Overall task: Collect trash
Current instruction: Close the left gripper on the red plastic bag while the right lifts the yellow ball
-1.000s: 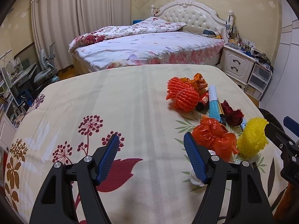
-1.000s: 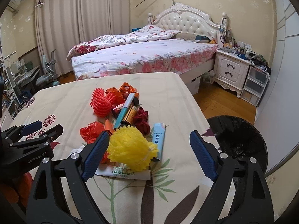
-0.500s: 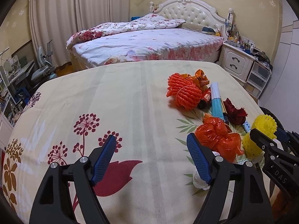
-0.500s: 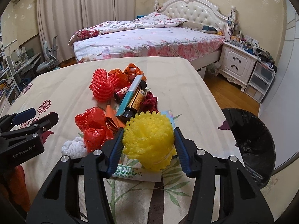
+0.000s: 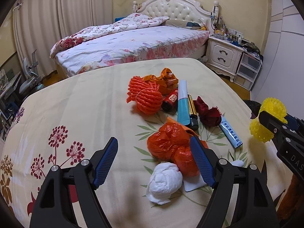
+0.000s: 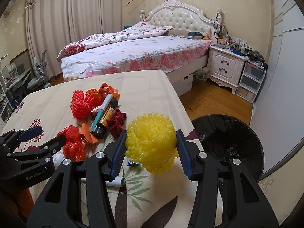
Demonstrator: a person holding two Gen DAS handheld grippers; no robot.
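My right gripper (image 6: pixel 151 151) is shut on a yellow foam net (image 6: pixel 152 142) and holds it above the table's right edge; the net also shows in the left wrist view (image 5: pixel 267 119). A black-lined trash bin (image 6: pixel 228 142) stands on the floor just to its right. My left gripper (image 5: pixel 154 163) is open and empty above a white crumpled tissue (image 5: pixel 164 182) and red plastic bags (image 5: pixel 171 144). More trash lies beyond: an orange foam net (image 5: pixel 146 96), orange wrapper (image 5: pixel 165 79), blue tube (image 5: pixel 183 102), dark bottles (image 5: pixel 191 110), dark red cloth (image 5: pixel 208 112), a small box (image 5: pixel 230 133).
The table (image 5: pixel 85 104) has a cream floral cloth. A bed (image 6: pixel 136 51) stands behind it, a white nightstand (image 6: pixel 226 66) and plastic drawers (image 6: pixel 250 81) to the right, a desk and chair (image 6: pixel 36 77) at the left. A flat white packet (image 6: pixel 117 181) lies under my right gripper.
My right gripper closed on the yellow foam net, lifted it off the table and carried it right toward the bin. My left gripper moved right and forward toward the tissue and red bags.
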